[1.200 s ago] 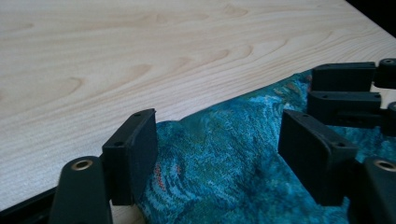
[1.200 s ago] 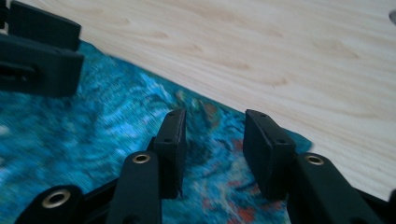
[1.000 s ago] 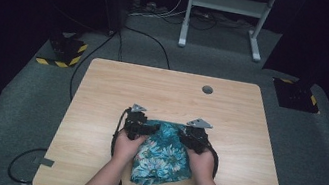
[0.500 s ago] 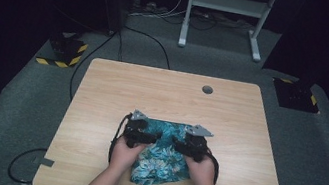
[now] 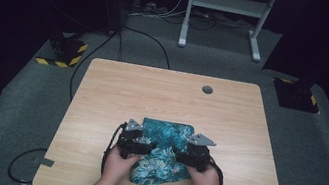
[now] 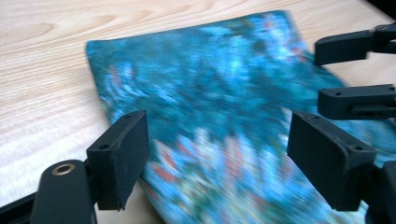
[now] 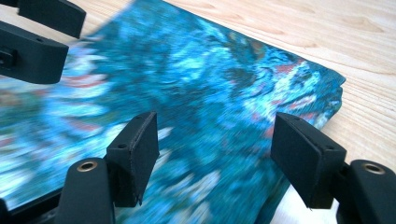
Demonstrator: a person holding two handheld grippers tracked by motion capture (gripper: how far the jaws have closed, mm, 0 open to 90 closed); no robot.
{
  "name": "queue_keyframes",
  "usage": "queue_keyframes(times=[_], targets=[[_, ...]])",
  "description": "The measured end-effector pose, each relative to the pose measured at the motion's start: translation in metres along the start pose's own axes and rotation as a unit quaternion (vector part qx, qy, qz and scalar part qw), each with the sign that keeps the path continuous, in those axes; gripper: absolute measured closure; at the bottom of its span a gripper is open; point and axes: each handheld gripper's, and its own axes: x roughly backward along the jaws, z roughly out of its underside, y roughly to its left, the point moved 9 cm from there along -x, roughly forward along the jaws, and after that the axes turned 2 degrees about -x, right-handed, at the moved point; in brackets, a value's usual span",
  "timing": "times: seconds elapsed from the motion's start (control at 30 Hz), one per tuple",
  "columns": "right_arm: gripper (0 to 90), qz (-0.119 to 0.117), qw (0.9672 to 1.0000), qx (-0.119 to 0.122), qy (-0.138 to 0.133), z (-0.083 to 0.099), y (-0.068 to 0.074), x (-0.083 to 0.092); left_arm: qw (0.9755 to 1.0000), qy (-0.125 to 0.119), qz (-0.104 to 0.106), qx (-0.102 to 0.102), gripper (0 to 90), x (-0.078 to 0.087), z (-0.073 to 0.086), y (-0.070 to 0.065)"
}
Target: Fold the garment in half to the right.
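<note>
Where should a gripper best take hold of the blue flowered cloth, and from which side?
Probably the far folded edge of the cloth: it lies flat and straight on the table, so one jaw could slide under it, coming low from the person's side.

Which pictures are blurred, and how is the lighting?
High view: table lit, surroundings dark, fairly sharp. Left gripper view: floral cloth smeared by motion, jaws sharp. Right gripper view: cloth likewise streaked, wood grain clearer.
</note>
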Motion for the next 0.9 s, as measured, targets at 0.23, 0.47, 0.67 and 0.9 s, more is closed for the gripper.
queue_keyframes(times=[0.23,0.47,0.67,0.9], targets=[[32.0,-0.022,0.9996,0.011,0.016,0.018,0.021,0.017,0.9998,0.001,0.017,-0.007,21.2,0.019,0.025,-0.032],[30.5,-0.009,0.9987,0.007,0.05,0.041,0.018,0.017,0.9998,0.013,0.012,-0.003,21.1,0.013,0.046,-0.029],[21.7,-0.006,0.9989,0.001,0.047,0.042,0.014,0.016,0.9996,-0.001,0.027,-0.001,18.1,0.017,0.042,-0.031],[8.9,-0.011,0.9998,0.001,0.013,0.029,0.01,0.024,0.9994,-0.026,0.017,-0.013,12.6,0.037,0.035,-0.011]])
